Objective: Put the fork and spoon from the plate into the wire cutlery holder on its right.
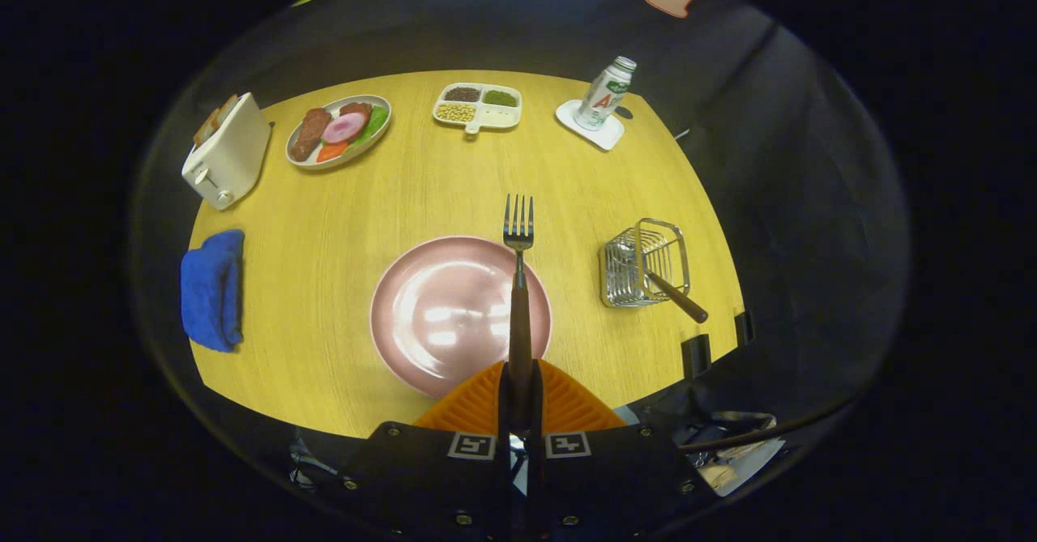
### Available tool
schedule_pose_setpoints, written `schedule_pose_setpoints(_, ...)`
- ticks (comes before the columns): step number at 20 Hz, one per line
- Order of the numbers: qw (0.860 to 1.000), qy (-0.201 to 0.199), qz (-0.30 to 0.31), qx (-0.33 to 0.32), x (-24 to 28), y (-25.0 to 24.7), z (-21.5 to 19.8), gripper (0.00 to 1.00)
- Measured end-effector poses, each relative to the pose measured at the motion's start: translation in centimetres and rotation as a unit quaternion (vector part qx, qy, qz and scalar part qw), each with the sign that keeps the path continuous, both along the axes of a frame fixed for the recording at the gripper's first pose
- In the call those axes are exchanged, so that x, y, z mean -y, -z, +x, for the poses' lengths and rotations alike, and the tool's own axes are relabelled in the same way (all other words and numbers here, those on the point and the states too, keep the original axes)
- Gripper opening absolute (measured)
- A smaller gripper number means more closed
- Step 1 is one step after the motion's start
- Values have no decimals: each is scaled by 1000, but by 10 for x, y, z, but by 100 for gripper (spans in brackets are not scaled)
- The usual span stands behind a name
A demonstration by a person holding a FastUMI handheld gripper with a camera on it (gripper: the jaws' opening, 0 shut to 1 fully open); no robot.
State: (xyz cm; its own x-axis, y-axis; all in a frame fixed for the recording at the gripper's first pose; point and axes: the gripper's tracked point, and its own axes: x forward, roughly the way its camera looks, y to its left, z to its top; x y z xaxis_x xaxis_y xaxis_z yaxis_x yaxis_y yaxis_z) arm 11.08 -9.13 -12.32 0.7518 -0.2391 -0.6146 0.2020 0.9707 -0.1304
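Fork gripped over plate, spoon already in holder.

L to R: blue cloth (pixel 212 289) mid-left on desk (pixel 324 226), toaster (pixel 226 151) upper left, food plate (pixel 339 130) beside it. Centre: pink plate (pixel 441 315), w/ hand-held gripper (pixel 519 400) clamped on fork (pixel 518 283) handle, tines pointing up-frame past plate rim. Right of plate: wire cutlery holder (pixel 644 262), spoon (pixel 676 297) handle sticking out toward lower right. Bottle (pixel 605 94) upper right.
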Motion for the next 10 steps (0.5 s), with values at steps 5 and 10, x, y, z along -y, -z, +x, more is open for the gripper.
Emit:
schedule_pose_setpoints(5,998,50,24,-2,53,-5,-2,8)
schedule_pose_setpoints(10,995,88,47,-5,92,-4,-6,8)
